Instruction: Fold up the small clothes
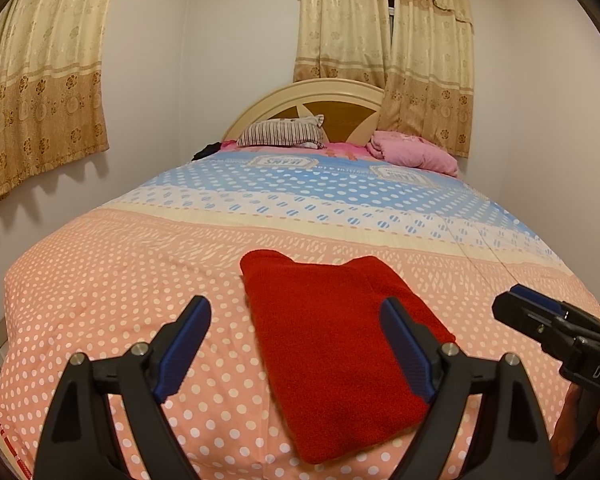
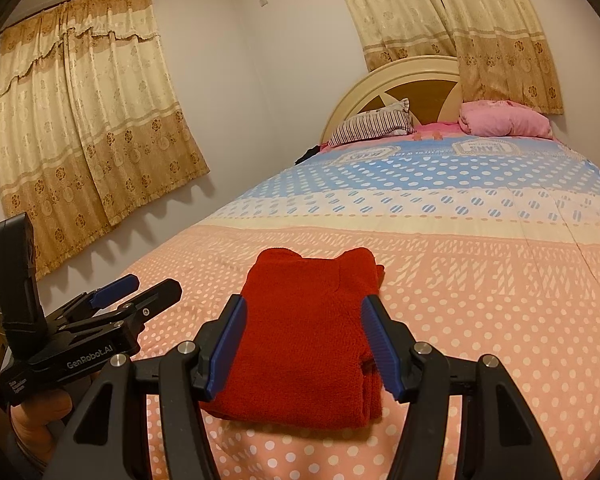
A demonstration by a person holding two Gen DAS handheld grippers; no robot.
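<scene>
Sweater [image 2: 308,340], red and folded, lies on bedspread [image 2: 480,300] between both grippers' spread, empty jaws.

A: The folded red knitted garment [image 2: 308,344] looks like fuzzy, matt wool-like cloth. The peach polka-dot cotton-like bedspread [image 1: 112,280] is smoother, also matt.

B: And the black left gripper [image 1: 296,344]?

A: Matt black plastic, ribbed blue pads [image 1: 186,348], shiny round metal pins. The black right gripper [image 2: 304,344] looks the same.

B: The arched cream headboard [image 1: 328,90]?

A: Glossy painted wood, brown panels.
</scene>
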